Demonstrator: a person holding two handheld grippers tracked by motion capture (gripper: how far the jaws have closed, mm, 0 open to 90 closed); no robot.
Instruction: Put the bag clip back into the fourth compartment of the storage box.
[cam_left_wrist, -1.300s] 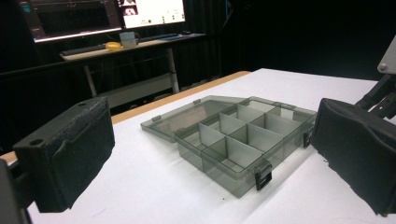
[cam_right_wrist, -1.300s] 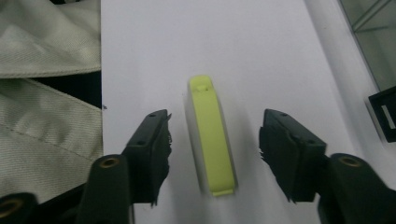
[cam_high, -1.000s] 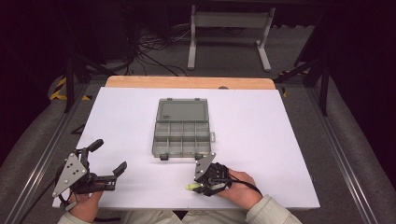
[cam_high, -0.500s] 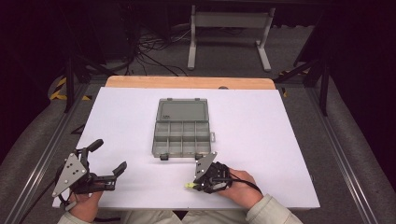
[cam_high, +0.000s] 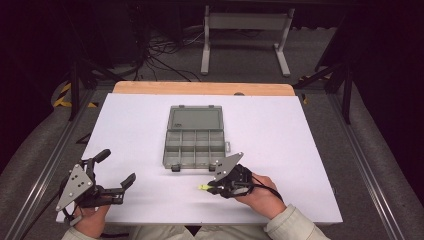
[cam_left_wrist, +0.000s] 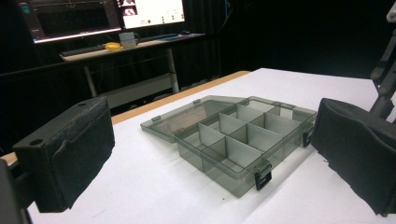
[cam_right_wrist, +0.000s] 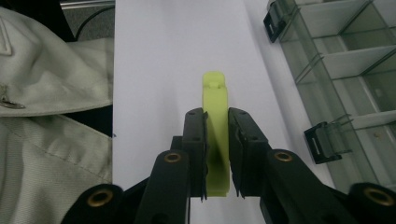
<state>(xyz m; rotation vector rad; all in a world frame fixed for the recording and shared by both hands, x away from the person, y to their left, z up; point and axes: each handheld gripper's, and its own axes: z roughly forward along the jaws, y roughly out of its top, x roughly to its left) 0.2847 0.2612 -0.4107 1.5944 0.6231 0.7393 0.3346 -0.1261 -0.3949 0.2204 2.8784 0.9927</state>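
presently the right gripper (cam_high: 209, 186) sits low over the near edge of the white bench (cam_high: 300, 150), its fingers (cam_right_wrist: 194, 140) closed on a small yellow-green plastic piece (cam_right_wrist: 215, 126). in the right gripper view the piece stands on edge between the two pads, its rounded end projecting past the fingertips; its lower part is hidden between them. in the high view the piece shows as a small yellow-green tip at the gripper's nose, just above the bench surface; contact with the bench cannot be told.

the left gripper (cam_high: 120, 172) is held at the near left corner of the bench, well apart from the right one. its fingers (cam_left_wrist: 70, 154) stand wide apart and hold nothing.

a grey translucent compartment box (cam_high: 194, 145) lies at the middle of the bench, lid laid open and flat toward the far side. its dividers form two rows of compartments; no contents can be made out in them. two black latches (cam_left_wrist: 263, 175) hang on the near wall of the box. the right gripper is just beside the box's near right corner, not touching it.

a pale sleeve (cam_right_wrist: 51, 70) lies beside the bench's edge in the right gripper view.
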